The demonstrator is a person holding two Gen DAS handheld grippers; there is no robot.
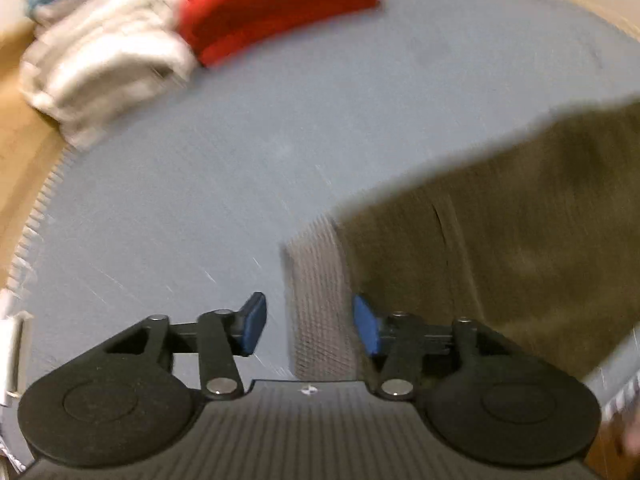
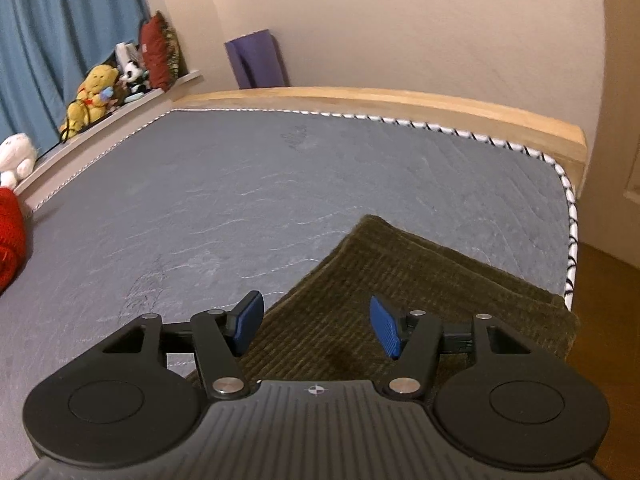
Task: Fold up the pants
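Note:
The olive-green corduroy pants [image 2: 400, 280] lie in a folded stack on the grey mattress [image 2: 260, 184], near its right edge. In the blurred left wrist view the pants [image 1: 500, 240] fill the right side, with a lighter ribbed band [image 1: 316, 300] at their near edge. My left gripper [image 1: 310, 326] is open and empty just above that band. My right gripper [image 2: 316, 326] is open and empty over the near part of the pants.
A pile of white cloth [image 1: 104, 64] and a red fabric item [image 1: 272, 8] lie at the far left of the mattress. A wooden bed frame [image 2: 380, 100] runs along the far edge. Stuffed toys [image 2: 92, 96] sit on a ledge by a blue curtain.

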